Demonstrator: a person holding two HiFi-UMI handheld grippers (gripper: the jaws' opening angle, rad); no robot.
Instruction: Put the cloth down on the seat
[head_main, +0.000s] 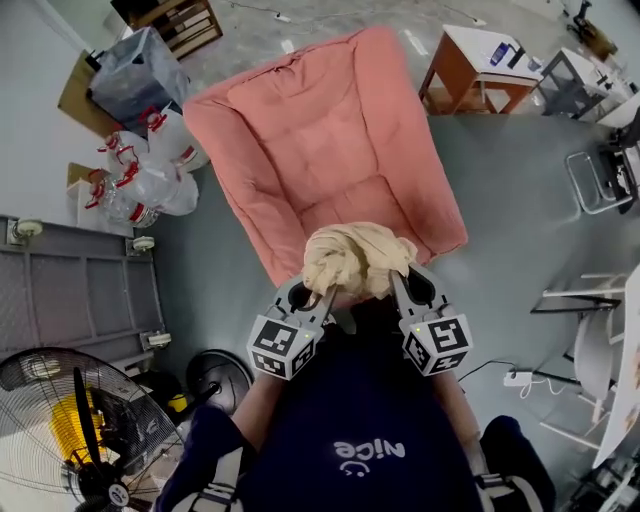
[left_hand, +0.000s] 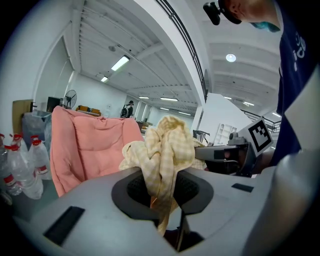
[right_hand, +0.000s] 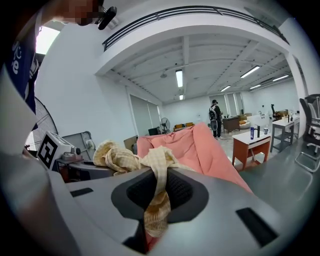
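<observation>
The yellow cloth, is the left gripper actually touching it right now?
Touching. The left gripper view shows the yellow cloth running down between the jaws of the left gripper, pinched there by both pads.

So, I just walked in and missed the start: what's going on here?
A person holds a gripper in each hand. The left gripper and the right gripper are both shut on one bunched yellow cloth, held up between them at the front edge of the pink seat. The cloth is not yet laid on it.
</observation>
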